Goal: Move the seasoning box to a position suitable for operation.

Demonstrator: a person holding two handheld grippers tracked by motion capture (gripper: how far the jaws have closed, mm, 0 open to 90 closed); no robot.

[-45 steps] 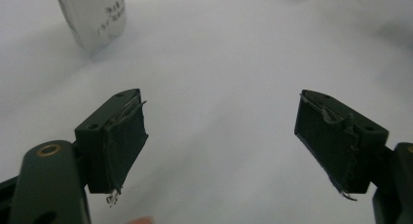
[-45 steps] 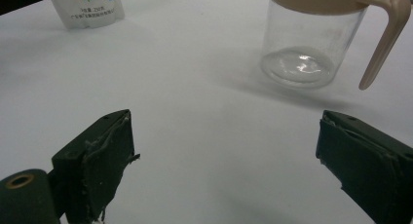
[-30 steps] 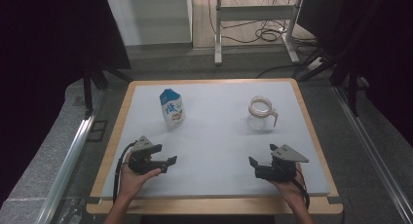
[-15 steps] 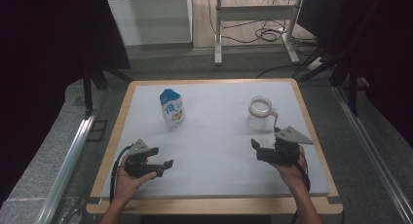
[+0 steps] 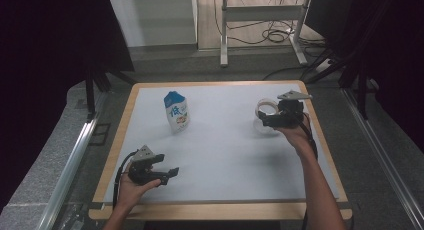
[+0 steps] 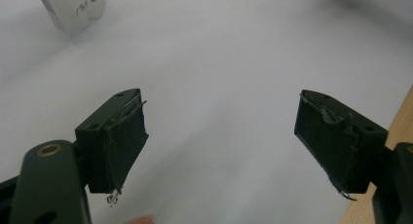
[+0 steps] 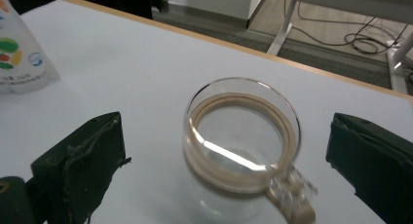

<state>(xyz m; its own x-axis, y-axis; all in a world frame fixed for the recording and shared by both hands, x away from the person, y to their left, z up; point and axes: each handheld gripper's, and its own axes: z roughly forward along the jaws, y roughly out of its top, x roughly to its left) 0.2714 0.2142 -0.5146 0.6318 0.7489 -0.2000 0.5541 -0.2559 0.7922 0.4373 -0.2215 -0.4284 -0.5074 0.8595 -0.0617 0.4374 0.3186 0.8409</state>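
My right gripper (image 5: 266, 121) is up at the far right of the table (image 5: 220, 200), jaws spread wide and just been opening further, nothing clamped. In the right gripper view the glass cup (image 7: 242, 148) sits between the two black pads (image 7: 95, 160), a clear gap on each side, no contact. The cup is clear glass with a tan ring inside the rim and a handle (image 7: 294, 199) pointing toward me at the lower right of that view. It stands upright on the white table surface, near the right edge, seen in the high view as the glass cup (image 5: 266, 110) partly behind my gripper. My left gripper (image 5: 167, 167) is down near the front left of the table, held in my left hand (image 5: 131, 190), jaws released and wide apart, nothing between them; the left gripper view shows bare white surface between the pads (image 6: 124, 141). The pouch (image 5: 175, 111), white with a blue top and printed label, stands upright toward the far left-centre, well apart from the cup and from both grippers. Its bottom edge shows at the top left of the left gripper view (image 6: 73, 7) and at the left edge of the right gripper view (image 7: 19, 53). My right forearm (image 5: 320, 185) reaches in from the bottom right.
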